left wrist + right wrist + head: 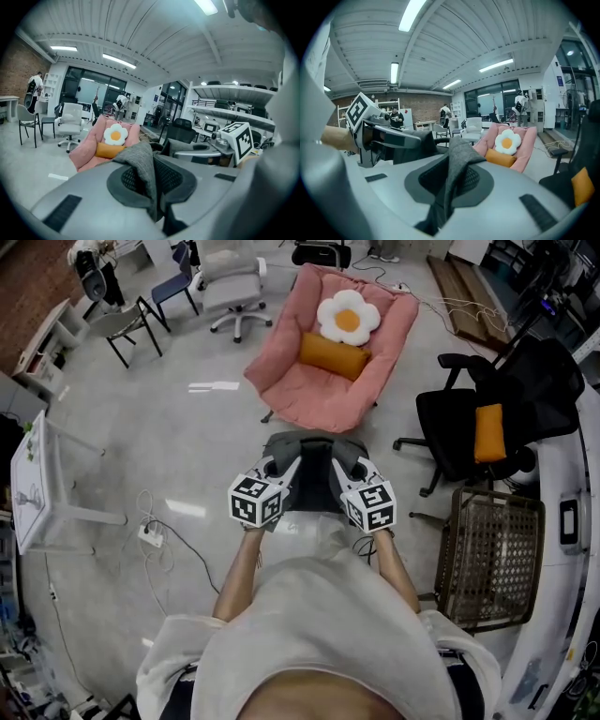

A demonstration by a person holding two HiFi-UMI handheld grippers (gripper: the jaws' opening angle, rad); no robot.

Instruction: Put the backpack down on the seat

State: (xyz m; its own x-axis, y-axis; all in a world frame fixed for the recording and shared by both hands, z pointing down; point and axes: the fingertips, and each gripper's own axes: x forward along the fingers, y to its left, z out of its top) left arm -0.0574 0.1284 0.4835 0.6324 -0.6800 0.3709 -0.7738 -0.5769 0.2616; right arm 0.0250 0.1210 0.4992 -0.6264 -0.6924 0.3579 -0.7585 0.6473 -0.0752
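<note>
- You are standing on the pale, glossy floor of an open office. Chairs are scattered about and strip lights run along the ceiling.
- The pink armchair is straight ahead of you. A flower cushion leans against its back and an orange pillow lies across the seat below it.
- Your left claw is closed tight on a fold of grey fabric that stands up between its jaws.
- Your right claw is clamped the same way on another grey fold.
- Both folds look like part of the backpack, which hangs between the two claws in front of your chest, clear of the floor.
- The relation that matters is this: the seat lies directly forward of the bag, well apart from it, and both claws are about equally near. The bag's width runs left to right between your hands, square with the front of the seat.
- I judge the next move to be a straight carry forward. The bare pink front of the seat, nearer you than the orange pillow, looks like the free landing spot.
- Mind the black office chair off to your right.
</note>
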